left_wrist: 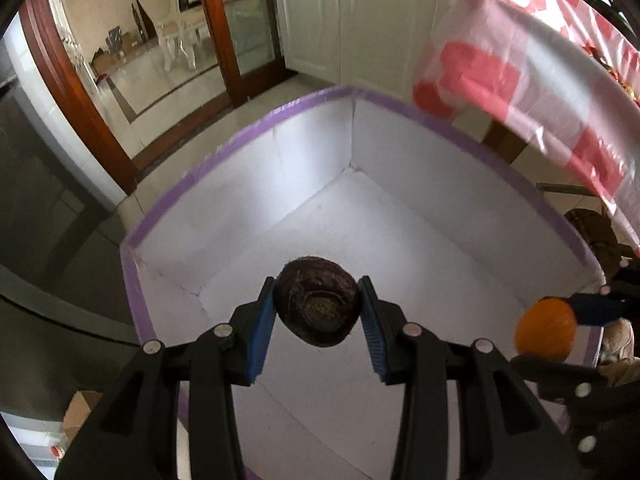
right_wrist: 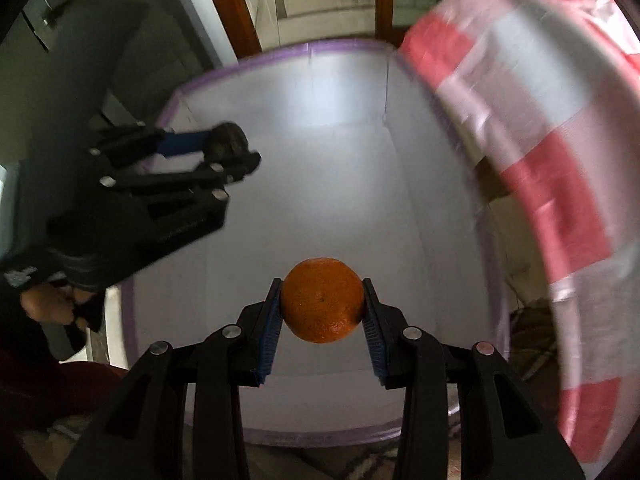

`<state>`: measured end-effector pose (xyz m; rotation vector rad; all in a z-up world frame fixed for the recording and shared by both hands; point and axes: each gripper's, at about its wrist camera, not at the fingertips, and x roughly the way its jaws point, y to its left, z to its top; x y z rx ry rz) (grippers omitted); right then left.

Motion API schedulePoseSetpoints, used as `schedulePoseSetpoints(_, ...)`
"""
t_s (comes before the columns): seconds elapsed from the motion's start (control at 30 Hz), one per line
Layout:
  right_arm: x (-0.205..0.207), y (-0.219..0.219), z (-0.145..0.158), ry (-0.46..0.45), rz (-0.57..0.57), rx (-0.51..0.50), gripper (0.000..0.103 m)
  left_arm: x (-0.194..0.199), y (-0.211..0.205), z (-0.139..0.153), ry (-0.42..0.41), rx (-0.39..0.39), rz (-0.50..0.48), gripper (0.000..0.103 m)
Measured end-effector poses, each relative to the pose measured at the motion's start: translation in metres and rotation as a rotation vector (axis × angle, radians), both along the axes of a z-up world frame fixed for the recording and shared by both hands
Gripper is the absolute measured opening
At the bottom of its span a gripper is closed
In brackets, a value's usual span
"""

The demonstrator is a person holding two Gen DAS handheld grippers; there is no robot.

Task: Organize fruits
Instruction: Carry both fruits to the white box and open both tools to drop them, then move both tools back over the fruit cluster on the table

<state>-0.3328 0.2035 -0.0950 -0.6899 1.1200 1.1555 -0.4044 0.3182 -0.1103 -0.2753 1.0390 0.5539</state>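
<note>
Box near wall hidden behind left tool.

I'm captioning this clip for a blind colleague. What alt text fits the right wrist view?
The right gripper holds an orange between its blue-padded jaws above an empty white box with a purple rim. At left, the left gripper holds a dark round fruit over the same box; a red and white cloth hangs at right.
</note>
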Motion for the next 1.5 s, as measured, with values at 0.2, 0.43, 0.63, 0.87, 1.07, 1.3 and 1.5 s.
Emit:
schedulePoseSetpoints(0.2, -0.012, 0.009, -0.023, -0.003, 0.039, -0.081, 0.039, -0.003, 0.008, -0.012, 0.011, -0.019, 0.010, 0.044)
schedulePoseSetpoints(0.43, -0.016, 0.013, -0.029, -0.003, 0.039, -0.103, 0.040, -0.002, 0.010, -0.013, -0.004, -0.024, 0.015, 0.064)
schedulePoseSetpoints(0.63, -0.009, 0.009, -0.012, -0.018, 0.019, -0.044, 0.053, 0.000, 0.003, 0.000, -0.049, -0.012, 0.000, 0.079)
schedulePoseSetpoints(0.87, 0.008, -0.006, 0.035, -0.055, -0.032, 0.103, 0.058, 0.013, -0.013, 0.036, -0.095, 0.077, -0.029, 0.087)
schedulePoseSetpoints(1.07, 0.020, -0.035, 0.090, -0.093, -0.082, 0.271, 0.064, 0.034, -0.029, 0.092, -0.142, 0.239, -0.054, 0.096)
schedulePoseSetpoints(1.3, 0.044, -0.112, 0.169, -0.256, -0.203, 0.505, 0.079, 0.081, -0.078, 0.169, -0.207, 0.431, -0.132, 0.101)
schedulePoseSetpoints(1.5, 0.074, -0.187, 0.196, -0.448, -0.359, 0.553, 0.087, 0.130, -0.149, 0.216, -0.288, 0.521, -0.230, 0.101)
